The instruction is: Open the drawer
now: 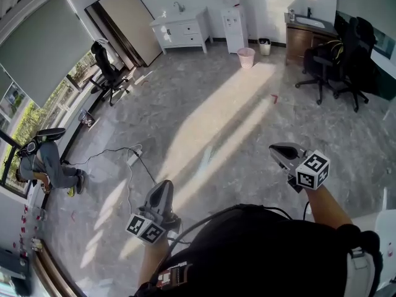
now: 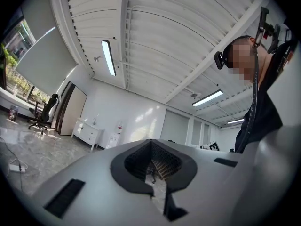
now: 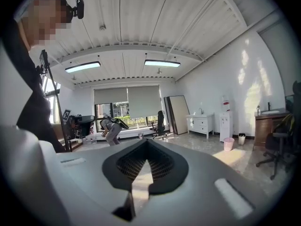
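While the left gripper (image 1: 164, 188) and the right gripper (image 1: 279, 149) are both hanging closed and empty, well apart from the white cabinet (image 1: 179, 25), the drawer (image 1: 192, 30) is sitting shut in that cabinet's front. A water dispenser (image 1: 234, 26) is standing just beside the cabinet, a pink bin (image 1: 245, 57) near it.
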`<action>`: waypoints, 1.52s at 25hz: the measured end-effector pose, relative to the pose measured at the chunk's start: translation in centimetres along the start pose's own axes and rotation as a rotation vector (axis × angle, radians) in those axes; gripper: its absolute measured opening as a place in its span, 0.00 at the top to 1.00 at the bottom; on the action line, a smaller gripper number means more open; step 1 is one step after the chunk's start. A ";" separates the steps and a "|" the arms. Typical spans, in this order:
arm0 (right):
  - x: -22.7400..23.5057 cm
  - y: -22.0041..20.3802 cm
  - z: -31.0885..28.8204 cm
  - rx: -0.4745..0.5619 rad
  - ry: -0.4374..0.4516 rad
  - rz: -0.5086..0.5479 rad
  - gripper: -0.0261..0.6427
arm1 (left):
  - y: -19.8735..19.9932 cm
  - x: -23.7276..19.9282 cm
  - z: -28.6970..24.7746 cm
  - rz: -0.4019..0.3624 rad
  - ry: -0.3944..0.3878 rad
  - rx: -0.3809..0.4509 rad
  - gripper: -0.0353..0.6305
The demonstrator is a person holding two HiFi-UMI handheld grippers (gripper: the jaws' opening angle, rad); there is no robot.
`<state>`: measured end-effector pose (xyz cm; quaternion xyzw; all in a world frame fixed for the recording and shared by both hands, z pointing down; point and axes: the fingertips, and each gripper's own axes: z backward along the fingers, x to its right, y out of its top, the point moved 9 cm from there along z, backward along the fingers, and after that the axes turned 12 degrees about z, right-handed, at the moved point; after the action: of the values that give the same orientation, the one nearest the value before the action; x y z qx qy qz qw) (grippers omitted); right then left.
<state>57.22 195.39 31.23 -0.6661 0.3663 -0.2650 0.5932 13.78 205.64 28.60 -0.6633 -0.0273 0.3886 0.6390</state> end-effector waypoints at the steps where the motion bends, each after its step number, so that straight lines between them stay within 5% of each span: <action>1: 0.1 0.1 -0.7 -0.002 -0.006 0.008 0.96 | 0.1 -1.0 -0.3 0.004 -0.009 0.001 0.95; 19: 0.9 8.0 -20.2 -0.005 -0.192 0.069 0.96 | 13.4 -23.2 -6.9 0.041 -0.198 0.010 0.95; 30: 4.0 9.5 -31.6 -0.029 -0.117 0.085 0.96 | 15.9 -32.0 -7.7 0.048 -0.121 0.019 0.95; 38: 10.9 8.3 -36.7 -0.016 -0.007 0.096 0.96 | 15.8 -33.3 -12.3 0.019 -0.054 0.043 0.95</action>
<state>33.27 164.55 27.85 -0.6534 0.3976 -0.2311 0.6013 -9.93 174.84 29.46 -0.6390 -0.0300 0.4131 0.6482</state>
